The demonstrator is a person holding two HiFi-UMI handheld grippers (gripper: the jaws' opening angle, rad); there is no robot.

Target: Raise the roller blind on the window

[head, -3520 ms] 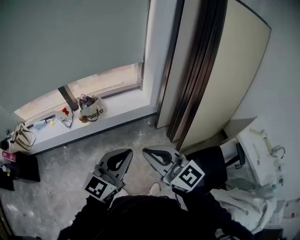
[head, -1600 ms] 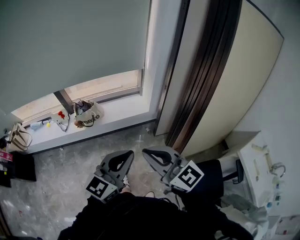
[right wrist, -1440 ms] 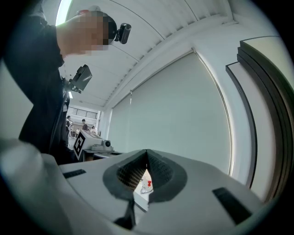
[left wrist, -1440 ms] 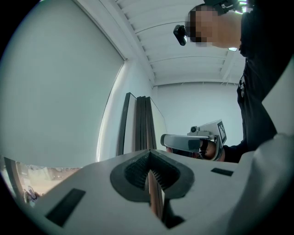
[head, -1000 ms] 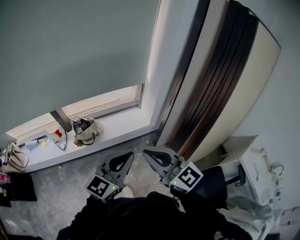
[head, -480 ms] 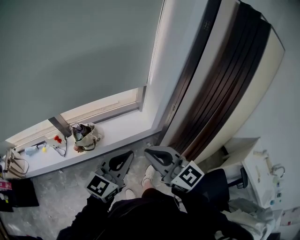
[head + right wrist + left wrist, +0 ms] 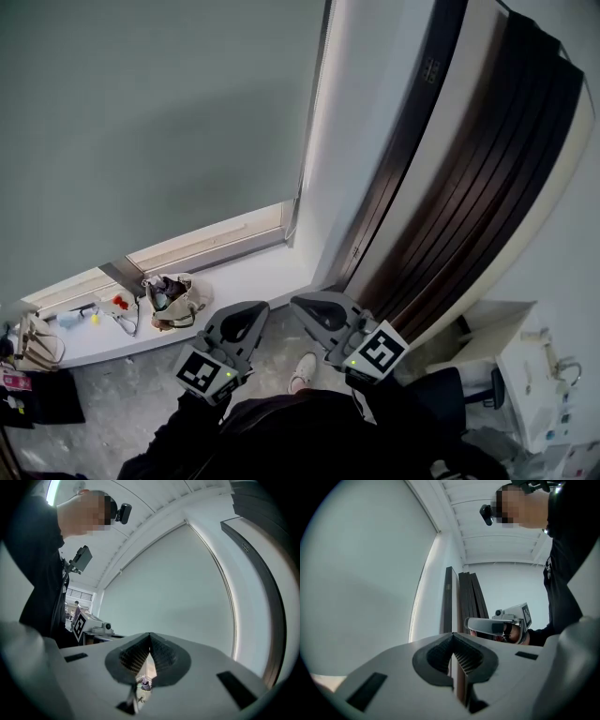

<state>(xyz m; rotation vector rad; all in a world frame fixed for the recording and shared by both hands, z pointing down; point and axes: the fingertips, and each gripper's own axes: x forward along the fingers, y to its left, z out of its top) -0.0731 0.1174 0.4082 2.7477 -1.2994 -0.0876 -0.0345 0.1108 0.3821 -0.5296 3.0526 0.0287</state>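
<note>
A grey-green roller blind (image 7: pixel 141 122) covers most of the window; a bright strip of glass (image 7: pixel 206 244) shows under its bottom edge. The blind also fills the left gripper view (image 7: pixel 361 583) and the right gripper view (image 7: pixel 173 588). My left gripper (image 7: pixel 253 309) and right gripper (image 7: pixel 302 302) sit side by side low in the head view, well short of the blind. Both are shut with nothing between their jaws (image 7: pixel 452 641) (image 7: pixel 149 639). No pull cord or chain can be made out.
A white sill (image 7: pixel 234 281) carries a tote bag (image 7: pixel 173 298) and small items. Dark folded panels (image 7: pixel 469 178) and a white frame (image 7: pixel 366 141) stand right of the window. A desk (image 7: pixel 539 375) is at the right; marbled floor (image 7: pixel 112 394) lies below.
The head view has tilted upward and come nearer the window: the blind fills more of the picture and the sill sits lower. Both grippers stay shut, side by side.
</note>
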